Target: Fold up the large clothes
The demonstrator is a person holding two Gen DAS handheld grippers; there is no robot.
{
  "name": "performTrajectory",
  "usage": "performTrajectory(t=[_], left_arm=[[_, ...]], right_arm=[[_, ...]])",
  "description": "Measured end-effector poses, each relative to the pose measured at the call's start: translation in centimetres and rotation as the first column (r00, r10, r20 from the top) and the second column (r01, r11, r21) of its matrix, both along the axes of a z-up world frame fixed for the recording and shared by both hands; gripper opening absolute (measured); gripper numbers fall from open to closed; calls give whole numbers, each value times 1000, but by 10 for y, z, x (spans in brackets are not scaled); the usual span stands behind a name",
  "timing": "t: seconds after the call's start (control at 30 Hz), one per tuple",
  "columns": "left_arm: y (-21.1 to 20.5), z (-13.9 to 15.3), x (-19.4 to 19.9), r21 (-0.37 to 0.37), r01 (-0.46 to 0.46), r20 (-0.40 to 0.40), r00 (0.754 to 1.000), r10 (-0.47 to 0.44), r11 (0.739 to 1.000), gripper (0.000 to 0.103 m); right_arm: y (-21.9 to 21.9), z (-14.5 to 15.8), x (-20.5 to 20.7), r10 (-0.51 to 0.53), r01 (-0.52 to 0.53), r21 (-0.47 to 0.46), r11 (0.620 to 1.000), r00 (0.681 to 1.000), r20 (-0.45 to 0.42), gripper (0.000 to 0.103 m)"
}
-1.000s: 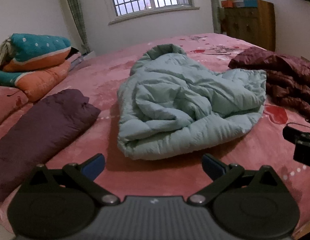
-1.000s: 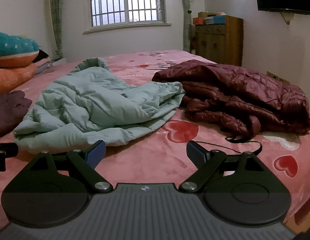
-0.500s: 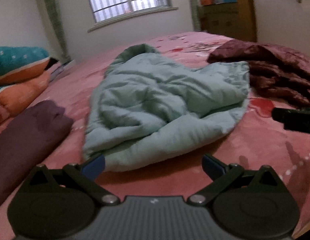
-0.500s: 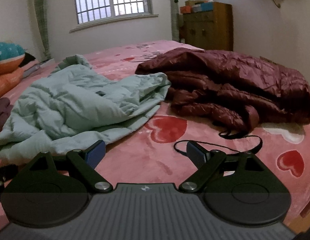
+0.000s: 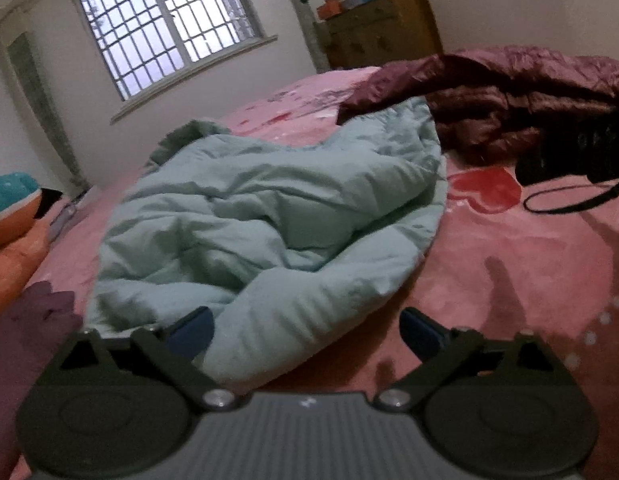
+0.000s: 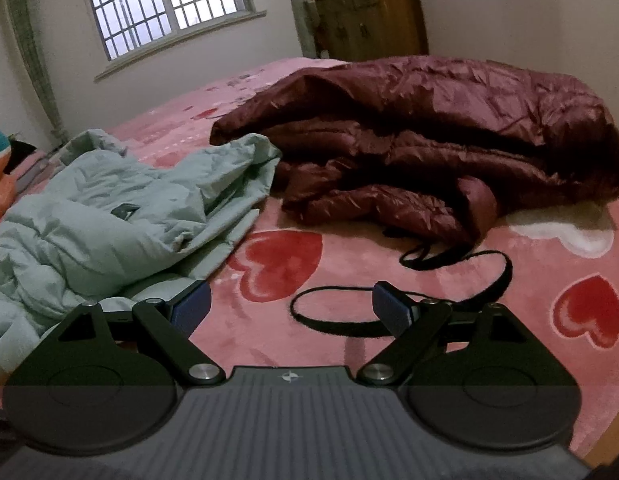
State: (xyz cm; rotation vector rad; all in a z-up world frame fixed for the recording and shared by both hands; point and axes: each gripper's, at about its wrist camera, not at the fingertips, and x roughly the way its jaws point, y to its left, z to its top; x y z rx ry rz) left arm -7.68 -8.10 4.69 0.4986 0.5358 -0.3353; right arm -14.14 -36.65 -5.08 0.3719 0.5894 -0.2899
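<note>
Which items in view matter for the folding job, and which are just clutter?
Job:
- light green padded coat, crumpled on the bed
- maroon padded coat, heaped beside it
- left tongs and right tongs, both open, empty

Lying about:
- black cord looped on the pink bedspread
- stacked quilts
- wooden cabinet

Your right view: bare pink bedspread (image 6: 269, 320) centre; black cord (image 6: 461, 264) loops lower right, maroon coat (image 6: 429, 140) blocks above.
</note>
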Motion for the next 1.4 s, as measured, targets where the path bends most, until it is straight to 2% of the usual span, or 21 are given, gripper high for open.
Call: performTrajectory(t=[0.1, 0.17, 0.27, 0.33, 0.37, 0.43, 0.53, 0.67, 0.83, 0.93, 1.13, 1.4], left_arm=[[-6, -10, 15, 18, -22, -17, 1000, 22, 1000, 78], [-5, -13, 22, 4, -36, -31, 999, 37, 999, 72], [-5, -16, 29, -6, -52, -45, 998, 52, 999, 57], [-5, -19, 30, -9, -52, -52, 997, 52, 999, 39], [-5, -19, 30, -18, -51, -59, 997, 50, 999, 36], [-4, -19, 29, -41, -48, -70, 997, 45, 998, 22], [0, -13, 27, -83, -53, -79, 996, 47, 995, 12], [13, 8, 18, -167, -61, -89, 995, 47, 984, 8], [33, 33, -2, -230, -59, -117, 993, 33, 971, 7], [46, 41, -21, -227, -48, -126, 992, 19, 973, 7], [77, 48, -57, -215, -46, -196, 981, 3, 976, 7], [98, 39, -89, -168, -59, -268, 963, 12, 984, 7]], right_arm=[[-4, -3, 5, 11, -11, 10, 1000, 1000, 1, 103], [-5, -4, 7, 17, -17, 18, 1000, 1000, -3, 103], [-11, -5, 9, 18, -18, 34, 999, 1000, -6, 103], [-13, -5, 9, 18, -18, 44, 999, 1000, -7, 103], [-13, -6, 9, 18, -18, 48, 999, 1000, -9, 103], [-14, -6, 9, 20, -20, 53, 998, 1000, -11, 103], [-14, -7, 9, 21, -21, 56, 998, 1000, -15, 103], [-14, -7, 10, 22, -21, 67, 998, 1000, -14, 103], [-14, -7, 9, 21, -21, 76, 997, 1000, -3, 103], [-15, -7, 8, 17, -17, 77, 997, 1000, 3, 103], [-15, -8, 5, 8, -9, 81, 997, 1000, 10, 103], [-8, -10, 4, 29, -28, 55, 998, 1000, -6, 103]])
